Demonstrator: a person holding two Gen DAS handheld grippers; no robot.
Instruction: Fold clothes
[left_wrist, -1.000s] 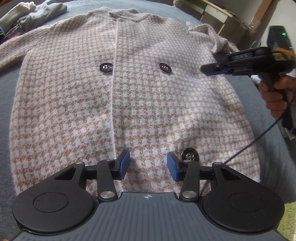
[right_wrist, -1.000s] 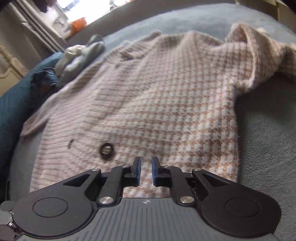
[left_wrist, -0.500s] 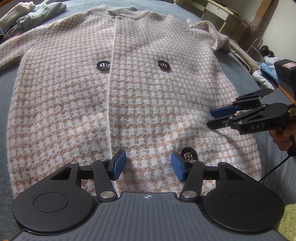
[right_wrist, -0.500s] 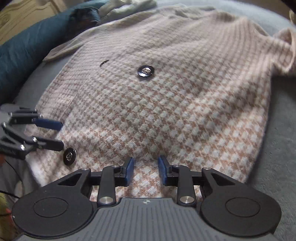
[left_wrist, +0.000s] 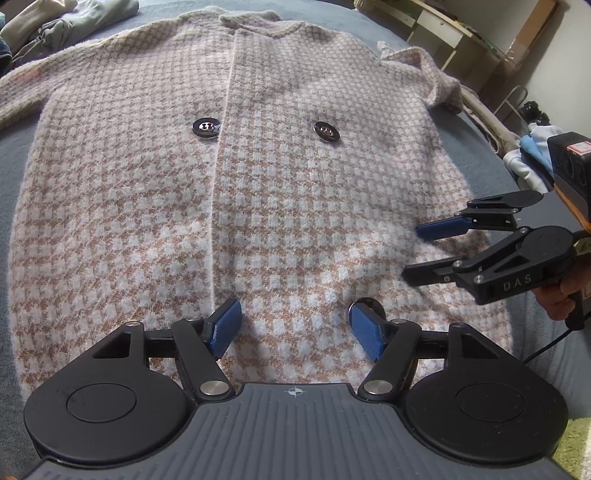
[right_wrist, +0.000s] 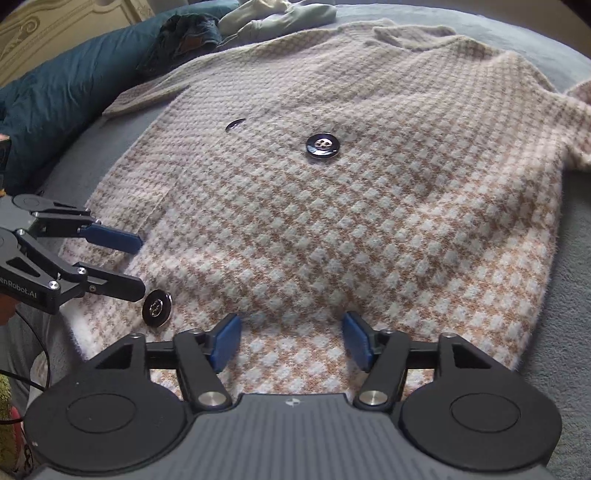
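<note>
Nearest to us, the left gripper (left_wrist: 295, 328) and the right gripper (right_wrist: 290, 341) hang over the near hem of the fuzzy pink-and-tan checked knit cardigan (left_wrist: 258, 192), both with jaws opening and nothing pinched between the blue pads. We see the cardigan spread face up on the grey-blue bed cover (left_wrist: 22, 155), a dark round button (right_wrist: 157, 307) by the hem. Farther off, its right sleeve (left_wrist: 424, 74) lies bunched. At the far left a heap of pale clothes (left_wrist: 74, 18) waits. We judge the risk is pinching only the top layer, so the fold drags unevenly, or snagging a pad on that button.
</note>
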